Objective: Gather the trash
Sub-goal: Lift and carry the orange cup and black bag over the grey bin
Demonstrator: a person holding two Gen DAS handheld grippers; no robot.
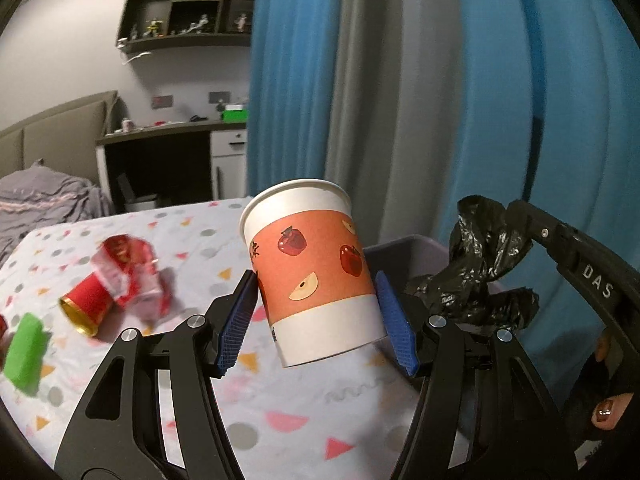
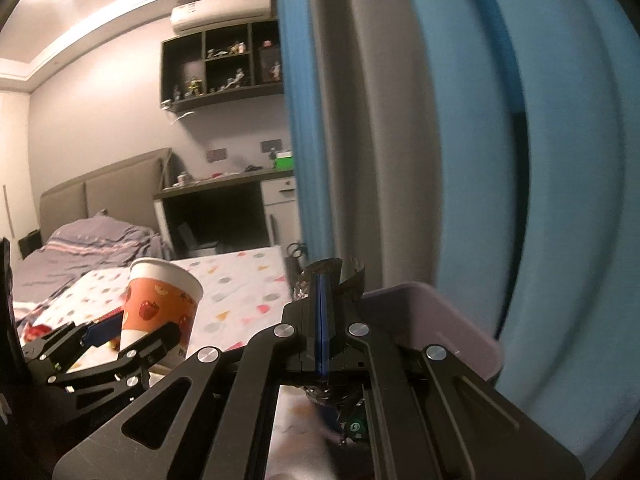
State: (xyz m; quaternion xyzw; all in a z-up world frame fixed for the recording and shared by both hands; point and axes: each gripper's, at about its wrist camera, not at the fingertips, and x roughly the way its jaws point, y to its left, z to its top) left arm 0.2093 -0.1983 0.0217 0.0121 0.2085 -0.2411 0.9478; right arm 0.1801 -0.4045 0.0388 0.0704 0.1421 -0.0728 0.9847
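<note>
My left gripper (image 1: 316, 312) is shut on a paper cup (image 1: 316, 276) with an orange apple-print band, held upright and slightly tilted above the patterned table (image 1: 224, 412). The cup also shows in the right wrist view (image 2: 160, 304), left of my right gripper (image 2: 322, 280). My right gripper is shut on the crumpled black bin bag (image 1: 484, 264), at the rim of a grey bin (image 2: 440, 312) by the table's right edge. A red and gold cup (image 1: 86, 304) lies on its side beside a crushed red wrapper (image 1: 128, 272) and a green block (image 1: 24, 352) at the table's left.
Blue and grey curtains (image 1: 400, 80) hang close behind the bin. A bed (image 2: 80, 248) with grey bedding, a desk (image 2: 224, 184) and a wall shelf (image 2: 220, 68) stand beyond the table.
</note>
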